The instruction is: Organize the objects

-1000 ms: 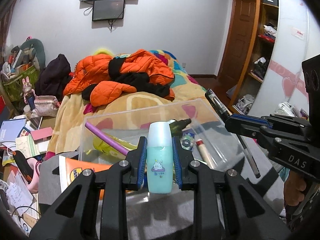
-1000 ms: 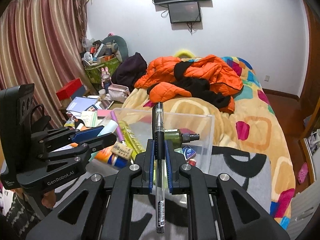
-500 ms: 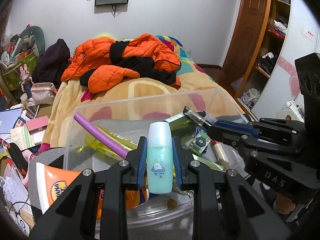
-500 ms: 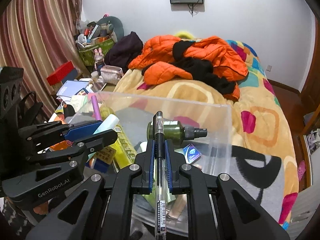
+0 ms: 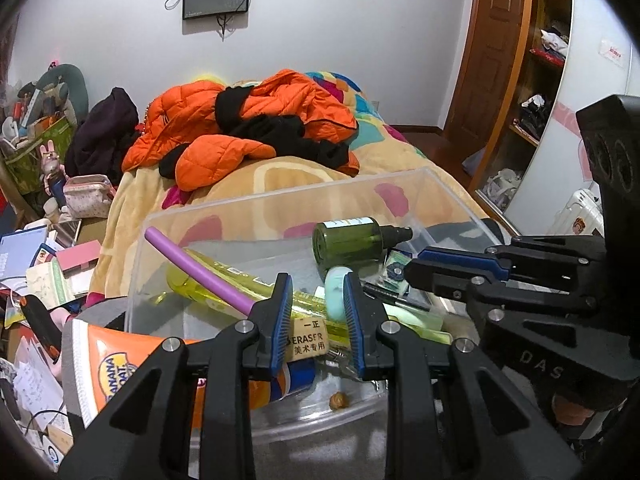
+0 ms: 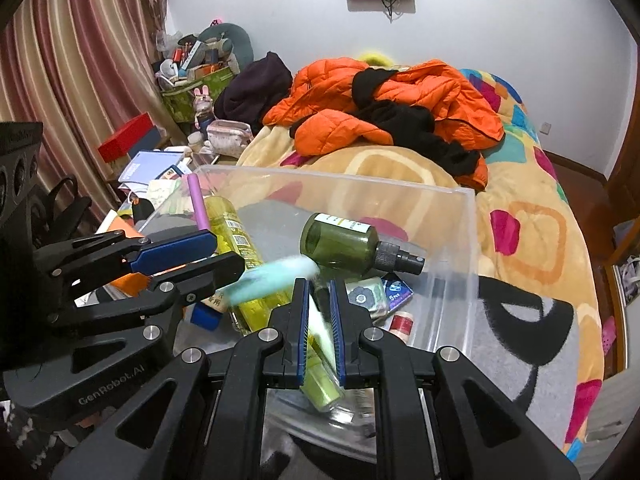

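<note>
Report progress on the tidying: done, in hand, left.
Done: the bin holds a spray bottle, a yellow tube, an eraser and a pen. In hand: the teal bottle sits loose, blurred, between the open left tool's fingers; the right tool's grip is unclear. Left: the papers beside the bed.

Teal bottle smeared (motion blur).

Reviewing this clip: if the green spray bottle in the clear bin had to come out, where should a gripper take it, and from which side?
Probably across the round body of the green spray bottle, coming from above: it lies on its side atop the clutter in the clear bin, with that body exposed.
</note>
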`<state>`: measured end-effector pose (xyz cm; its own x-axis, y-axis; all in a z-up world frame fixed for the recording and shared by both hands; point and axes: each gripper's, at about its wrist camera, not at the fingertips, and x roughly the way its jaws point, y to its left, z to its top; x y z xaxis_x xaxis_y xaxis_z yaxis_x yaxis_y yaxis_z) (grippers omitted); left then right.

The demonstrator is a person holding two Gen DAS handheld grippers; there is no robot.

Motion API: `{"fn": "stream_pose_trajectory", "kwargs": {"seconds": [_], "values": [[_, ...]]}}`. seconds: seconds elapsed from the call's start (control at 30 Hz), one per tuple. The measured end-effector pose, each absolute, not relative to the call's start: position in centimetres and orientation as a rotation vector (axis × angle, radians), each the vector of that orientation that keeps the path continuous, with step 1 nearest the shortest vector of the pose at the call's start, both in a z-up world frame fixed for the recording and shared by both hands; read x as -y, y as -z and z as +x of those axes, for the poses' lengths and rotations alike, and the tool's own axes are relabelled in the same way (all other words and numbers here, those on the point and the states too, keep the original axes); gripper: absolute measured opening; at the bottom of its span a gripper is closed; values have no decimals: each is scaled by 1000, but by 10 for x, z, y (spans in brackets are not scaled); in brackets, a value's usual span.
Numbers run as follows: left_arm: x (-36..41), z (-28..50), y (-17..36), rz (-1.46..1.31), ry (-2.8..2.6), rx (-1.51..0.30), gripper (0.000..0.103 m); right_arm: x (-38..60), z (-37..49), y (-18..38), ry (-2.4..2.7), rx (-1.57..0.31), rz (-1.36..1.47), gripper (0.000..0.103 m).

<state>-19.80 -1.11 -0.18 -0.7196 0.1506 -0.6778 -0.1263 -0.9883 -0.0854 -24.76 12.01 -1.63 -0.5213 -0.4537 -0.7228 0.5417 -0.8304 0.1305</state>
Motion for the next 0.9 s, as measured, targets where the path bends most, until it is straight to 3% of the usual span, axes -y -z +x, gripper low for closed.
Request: {"fn": "stream_pose_trajectory", "kwargs": {"seconds": [0.33, 0.4, 0.47, 0.57, 0.7, 0.77, 0.9], "values": [[15, -177, -11, -1045, -2804, 66, 26, -135, -222, 0, 2338, -138, 997, 12], [17, -171, -12, -1042, -2807, 73, 38, -137, -214, -2, 2340, -151, 978, 23], [17, -164, -12, -1032, -2818, 74, 44, -140, -206, -4, 2357, -158, 950, 41], [17, -153, -11, -1033, -2827, 59, 49, -144, -196, -6, 2370, -166, 928, 45], [18, -139, -12, -1025, -2853, 54, 65, -149, -184, -9, 2386, -174, 906, 48], [18, -133, -13, -1016, -2868, 49, 70, -150, -178, -11, 2404, -186, 883, 57], [18, -121, -16, -997, -2880, 49, 78, -154, -163, -16, 2424, -184, 844, 62]]}}
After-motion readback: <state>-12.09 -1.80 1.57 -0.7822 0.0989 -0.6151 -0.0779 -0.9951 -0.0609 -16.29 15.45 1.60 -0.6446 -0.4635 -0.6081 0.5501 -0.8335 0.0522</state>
